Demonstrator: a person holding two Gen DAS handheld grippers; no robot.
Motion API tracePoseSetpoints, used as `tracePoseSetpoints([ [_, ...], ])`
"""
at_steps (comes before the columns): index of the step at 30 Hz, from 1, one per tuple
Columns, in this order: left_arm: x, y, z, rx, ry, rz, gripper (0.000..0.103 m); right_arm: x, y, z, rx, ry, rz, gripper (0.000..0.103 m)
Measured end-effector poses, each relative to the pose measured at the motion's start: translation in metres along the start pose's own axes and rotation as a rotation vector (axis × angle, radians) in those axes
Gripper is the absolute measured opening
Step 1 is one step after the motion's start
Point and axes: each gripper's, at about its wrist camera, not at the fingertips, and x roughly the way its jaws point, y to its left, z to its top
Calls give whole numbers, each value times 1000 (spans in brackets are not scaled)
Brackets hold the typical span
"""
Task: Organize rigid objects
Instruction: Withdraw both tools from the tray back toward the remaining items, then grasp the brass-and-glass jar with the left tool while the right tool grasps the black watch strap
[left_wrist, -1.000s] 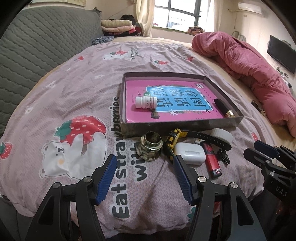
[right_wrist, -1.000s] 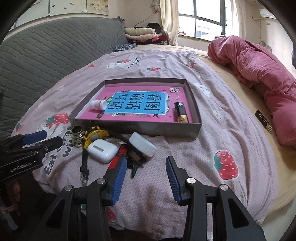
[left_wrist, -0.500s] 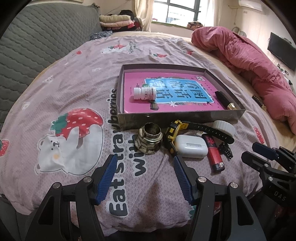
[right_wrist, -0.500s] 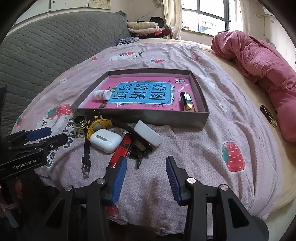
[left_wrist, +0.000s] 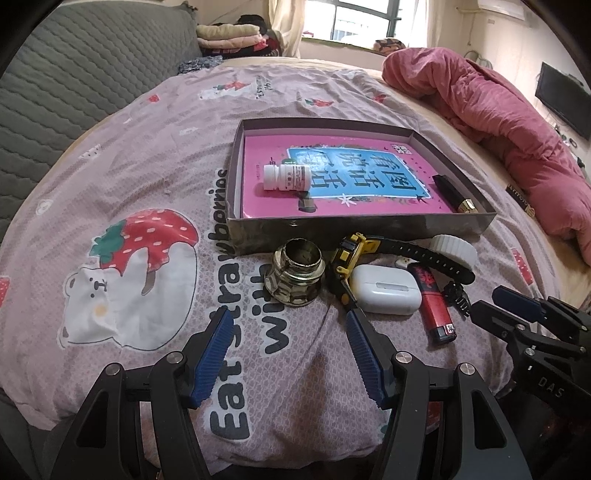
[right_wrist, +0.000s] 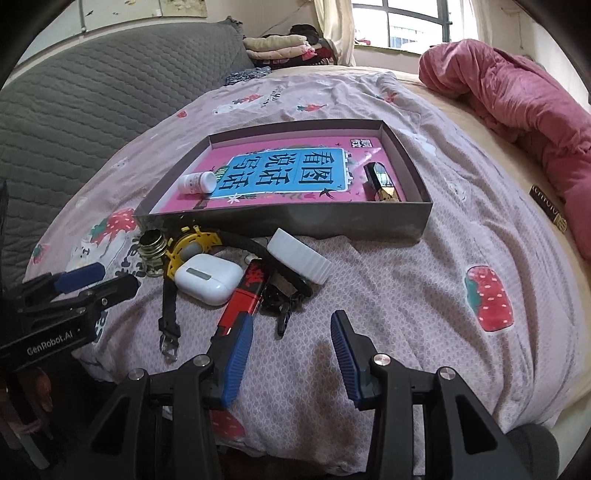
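Both the left gripper (left_wrist: 288, 332) and the right gripper (right_wrist: 291, 332) hover with fingers apart, holding nothing. Just ahead lie the brass fitting (left_wrist: 298, 277), earbud case (left_wrist: 386, 290) and lighter (right_wrist: 245, 291), tightly clustered. A straight approach on the fitting probably avoids the watch (left_wrist: 351, 254). Beyond, the box (left_wrist: 362, 229) has open room.

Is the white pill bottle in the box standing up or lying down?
Lying down. The pill bottle rests on its side on the pink book inside the box.
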Motion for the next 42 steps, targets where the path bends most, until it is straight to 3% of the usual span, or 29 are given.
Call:
tracePoseSetpoints([
  [18,26,4,9,-4,4,16,65,29,-11,7,131,18,44,44],
  [32,39,7,14,-4,1,15,65,28,-15,4,97,29,-13,43],
  [42,43,12,17,-9,-6,1,65,39,-6,5,4,28,-21,24],
])
